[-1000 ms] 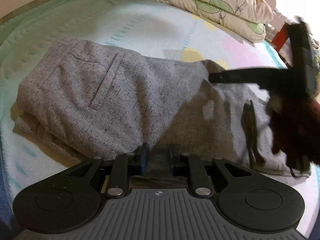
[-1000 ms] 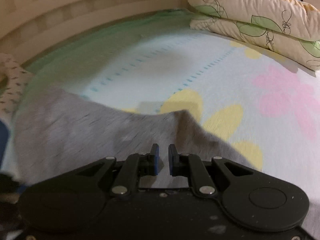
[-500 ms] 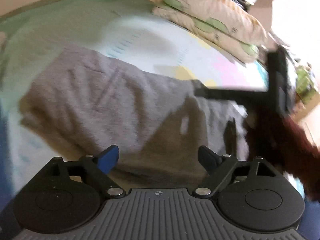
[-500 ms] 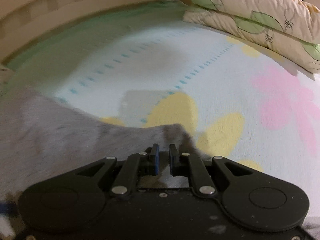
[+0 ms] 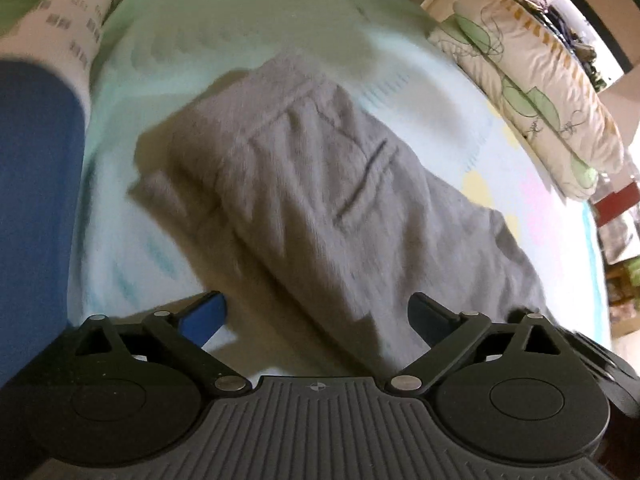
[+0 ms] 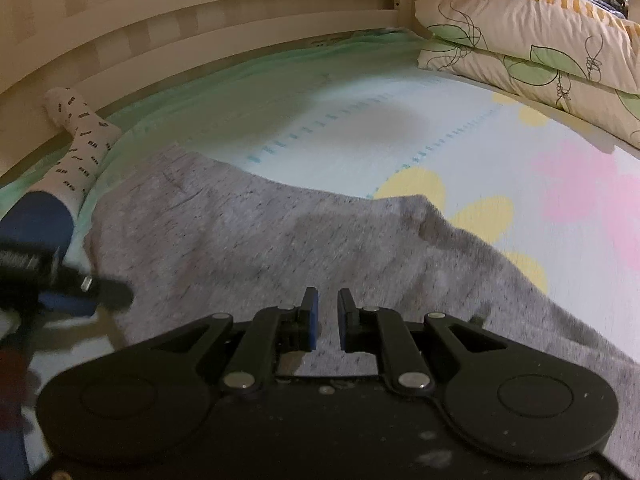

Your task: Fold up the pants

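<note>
The grey pants point(image 5: 320, 200), a flecked, soft woven cloth, lie folded into a thick oblong on the bed point(image 5: 132, 240), whose sheet is a pale mint quilted fabric printed with yellow and pink flowers. A welt pocket shows as a dark slit on the top layer, and the lower layers stick out in steps at the left edge. The left tongs point(image 5: 316, 314) hang above the near edge of the fold, their jaws opening and already spread wide, with cloth below them but nothing pressed between the blue pads point(image 5: 204, 314). The right tongs point(image 6: 324, 316) are nearly closed over the pants (whether cloth is pinched between the narrow pads cannot be told). Two plump leaf-print pillows point(image 6: 532, 44) sit stacked by the slatted wooden rail point(image 6: 200, 12).
</note>
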Tool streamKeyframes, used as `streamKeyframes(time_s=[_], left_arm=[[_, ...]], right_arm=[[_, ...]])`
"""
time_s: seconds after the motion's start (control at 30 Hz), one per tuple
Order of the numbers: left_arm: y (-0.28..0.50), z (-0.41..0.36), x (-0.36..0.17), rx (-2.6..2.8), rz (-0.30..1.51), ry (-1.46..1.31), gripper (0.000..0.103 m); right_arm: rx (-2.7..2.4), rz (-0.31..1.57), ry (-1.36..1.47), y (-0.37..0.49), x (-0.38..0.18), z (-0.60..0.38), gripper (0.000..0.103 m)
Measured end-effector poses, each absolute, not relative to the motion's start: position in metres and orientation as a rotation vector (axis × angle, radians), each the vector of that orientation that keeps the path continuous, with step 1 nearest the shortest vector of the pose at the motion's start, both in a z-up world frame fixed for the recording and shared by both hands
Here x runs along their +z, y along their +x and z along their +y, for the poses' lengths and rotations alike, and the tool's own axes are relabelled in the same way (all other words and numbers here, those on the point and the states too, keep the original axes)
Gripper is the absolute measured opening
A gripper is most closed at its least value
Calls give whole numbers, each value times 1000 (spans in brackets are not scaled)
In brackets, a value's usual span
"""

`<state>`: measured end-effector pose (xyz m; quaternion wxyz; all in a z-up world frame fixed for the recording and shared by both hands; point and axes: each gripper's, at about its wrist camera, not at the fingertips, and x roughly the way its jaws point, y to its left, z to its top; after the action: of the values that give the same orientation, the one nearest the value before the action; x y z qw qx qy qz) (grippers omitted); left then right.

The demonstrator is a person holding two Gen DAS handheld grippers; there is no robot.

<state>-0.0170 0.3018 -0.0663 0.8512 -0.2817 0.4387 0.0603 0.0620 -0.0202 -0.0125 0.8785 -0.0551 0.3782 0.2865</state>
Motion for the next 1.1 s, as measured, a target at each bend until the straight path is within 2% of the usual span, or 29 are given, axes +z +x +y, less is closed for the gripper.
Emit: streamKeyframes(time_s=[0.03,0.53,0.57,0.63,0.67,0.87,1.0,1.1], left_arm=[[-13,305,-67,129,918,-590,102],[29,328,-72,77,823,-608,100],[28,328,-72,86,819,-603,98],[25,324,-69,139,820,-554,75],[24,322,-68,162,821,-531,71],[20,323,-68,174,807,-539,61],[18,325,-69,187,788,-545,46],[19,324,-69,188,780,-551,43]], right_arm=[[598,789,-109,62,-12,-22,12],[578,789,-113,71,-21,-16,13],[564,787,-114,77,-21,-15,13],[531,784,-108,91,-23,-15,13],[513,785,-103,100,-24,-15,13],[420,801,-79,154,-36,-11,13],[394,825,-115,182,-51,-1,12],[384,820,-129,194,-54,2,9]])
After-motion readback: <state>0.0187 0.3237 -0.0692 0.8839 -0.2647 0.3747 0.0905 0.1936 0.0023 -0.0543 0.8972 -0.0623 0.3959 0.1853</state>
